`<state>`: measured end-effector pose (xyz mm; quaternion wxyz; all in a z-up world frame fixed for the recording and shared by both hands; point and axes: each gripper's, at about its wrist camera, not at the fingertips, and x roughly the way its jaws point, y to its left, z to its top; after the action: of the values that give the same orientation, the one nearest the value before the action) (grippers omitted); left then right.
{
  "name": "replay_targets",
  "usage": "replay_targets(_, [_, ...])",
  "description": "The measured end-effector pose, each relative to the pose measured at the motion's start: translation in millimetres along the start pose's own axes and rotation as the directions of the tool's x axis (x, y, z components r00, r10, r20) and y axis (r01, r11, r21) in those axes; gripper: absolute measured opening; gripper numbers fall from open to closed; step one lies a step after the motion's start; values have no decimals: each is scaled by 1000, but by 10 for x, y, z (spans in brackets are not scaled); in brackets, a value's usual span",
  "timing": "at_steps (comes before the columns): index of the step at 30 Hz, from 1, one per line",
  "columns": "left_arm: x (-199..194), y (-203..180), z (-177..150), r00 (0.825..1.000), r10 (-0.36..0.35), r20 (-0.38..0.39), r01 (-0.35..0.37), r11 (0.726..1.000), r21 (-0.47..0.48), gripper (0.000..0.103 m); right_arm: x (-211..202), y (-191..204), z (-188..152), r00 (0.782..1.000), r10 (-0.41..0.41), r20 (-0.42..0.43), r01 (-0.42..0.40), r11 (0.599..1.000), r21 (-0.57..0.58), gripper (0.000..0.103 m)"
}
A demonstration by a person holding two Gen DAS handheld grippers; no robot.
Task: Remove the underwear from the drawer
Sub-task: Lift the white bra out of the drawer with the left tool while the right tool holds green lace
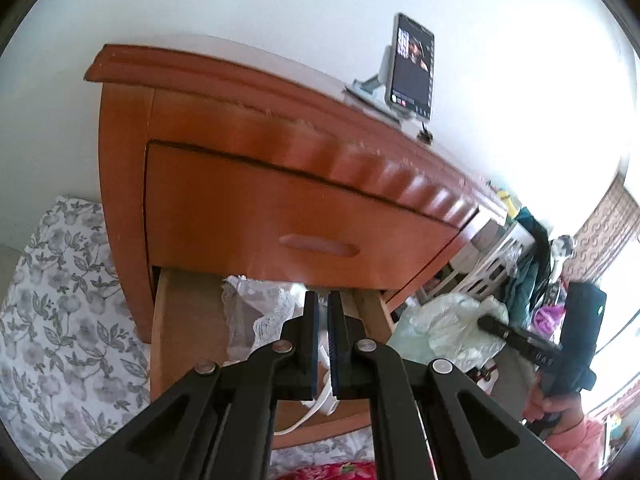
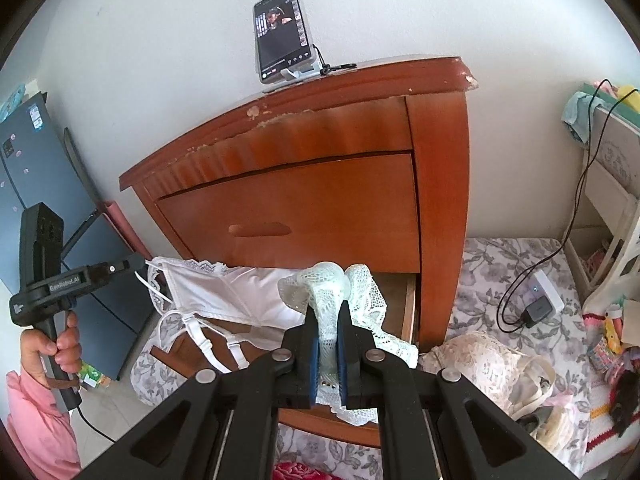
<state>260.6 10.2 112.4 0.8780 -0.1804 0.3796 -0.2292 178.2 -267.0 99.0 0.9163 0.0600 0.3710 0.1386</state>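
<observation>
White wall behind; floral grey-and-white bedding [image 2: 516, 280] spread around a reddish-brown wooden nightstand [image 2: 440, 184] with a chipped top edge. Phone on a stand [image 2: 282, 32] sits on top, screen lit. Upper drawer shut; lower drawer [image 2: 402, 304] pulled out, garments spilling over its front.

White garment [image 2: 224, 296]: smooth fabric, lace-trimmed edge, thin straps with adjusters, draped from the open drawer's left part and hanging toward the floor. The left gripper's [image 2: 132, 264] tip reaches it in the right wrist view; from its own camera the left gripper [image 1: 323, 312] is closed, a white strap showing low between the pads — cannot tell if it is really pinched.

Pale mint lace underwear [image 2: 328, 292]: openwork pattern, scalloped edges, bunched into a raised fold above the drawer, rest trailing down over the drawer front. Right gripper [image 2: 328, 328] clamped on it, lace running between both blue pads.

Cream lace bra [image 2: 484, 360] lies on the bedding right of the nightstand, apart from both grippers
</observation>
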Motion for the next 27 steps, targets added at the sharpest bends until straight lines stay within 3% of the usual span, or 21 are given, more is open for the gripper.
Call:
replay_targets(11, [-290,-483,477,995,-37,96,30,997,66,3,-184,7,184,999,0,35,-1,1000,26,7])
replay_targets(27, [-792,-1624,788,982,-82,169,40,971,238,3,-1079,-64,371,984,-30,176,31,1000,2,7])
